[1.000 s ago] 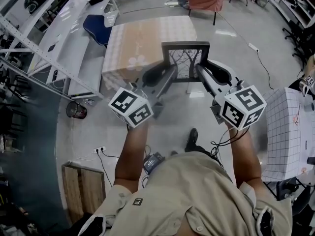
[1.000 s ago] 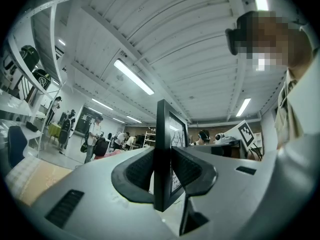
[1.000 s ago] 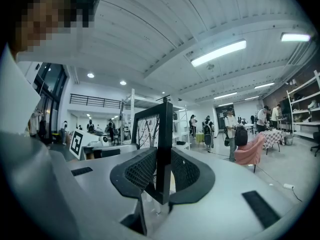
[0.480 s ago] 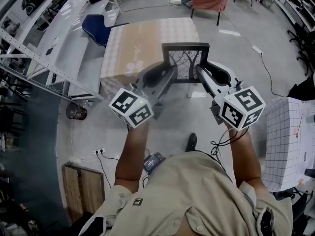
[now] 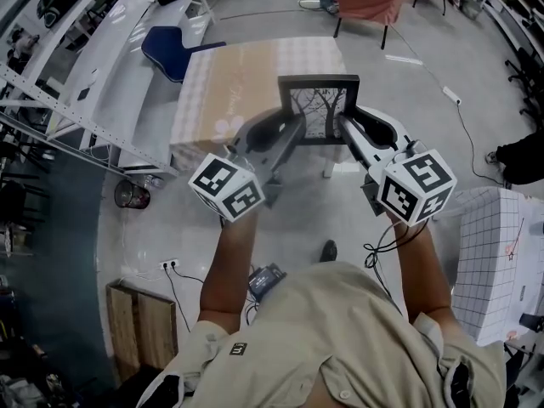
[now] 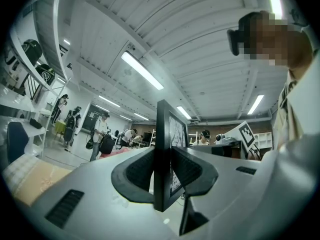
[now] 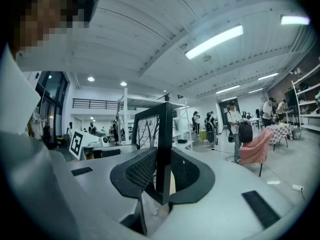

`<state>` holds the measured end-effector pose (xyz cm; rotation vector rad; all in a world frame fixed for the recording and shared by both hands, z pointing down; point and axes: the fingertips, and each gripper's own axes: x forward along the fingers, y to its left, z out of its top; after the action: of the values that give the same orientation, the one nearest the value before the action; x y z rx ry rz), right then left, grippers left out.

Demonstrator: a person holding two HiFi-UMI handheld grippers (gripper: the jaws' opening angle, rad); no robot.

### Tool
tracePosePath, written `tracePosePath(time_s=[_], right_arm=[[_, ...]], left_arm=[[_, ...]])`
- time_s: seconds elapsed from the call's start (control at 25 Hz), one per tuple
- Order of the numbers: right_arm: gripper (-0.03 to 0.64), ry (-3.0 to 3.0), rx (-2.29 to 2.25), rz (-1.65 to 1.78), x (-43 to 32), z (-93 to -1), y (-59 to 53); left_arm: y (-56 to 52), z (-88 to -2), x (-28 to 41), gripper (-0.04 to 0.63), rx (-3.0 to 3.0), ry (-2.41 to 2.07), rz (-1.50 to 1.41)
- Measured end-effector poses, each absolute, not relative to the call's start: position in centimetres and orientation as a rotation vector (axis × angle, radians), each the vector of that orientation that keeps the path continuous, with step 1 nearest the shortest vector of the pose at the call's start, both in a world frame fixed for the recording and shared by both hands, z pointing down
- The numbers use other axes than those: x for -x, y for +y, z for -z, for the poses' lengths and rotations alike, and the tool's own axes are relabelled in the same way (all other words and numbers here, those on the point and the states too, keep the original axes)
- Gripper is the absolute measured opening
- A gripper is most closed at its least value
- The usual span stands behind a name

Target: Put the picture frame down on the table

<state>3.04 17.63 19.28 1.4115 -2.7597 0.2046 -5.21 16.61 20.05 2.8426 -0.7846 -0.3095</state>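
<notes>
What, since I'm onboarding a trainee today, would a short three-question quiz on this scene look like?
1. True or false: the picture frame already rests on the table.
2. Which tool is clamped on the picture frame? A) the left tool only; B) the right tool only; C) both.
3. What does the image in the picture frame show?
Key: 1 false, it is held upright in the air; 2 C, one on each side edge; 3 bare tree branches.
</notes>
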Motion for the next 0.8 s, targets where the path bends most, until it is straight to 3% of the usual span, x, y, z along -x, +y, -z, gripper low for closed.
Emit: tracePosePath(time_s=[0.8], right_arm=[[0.084, -2.79, -1.387, -0.256, -8.6, -20.1, 9.3]], left_arm=[[8.5, -20.7, -0.3, 0.107, -2.813, -0.814, 0.266]])
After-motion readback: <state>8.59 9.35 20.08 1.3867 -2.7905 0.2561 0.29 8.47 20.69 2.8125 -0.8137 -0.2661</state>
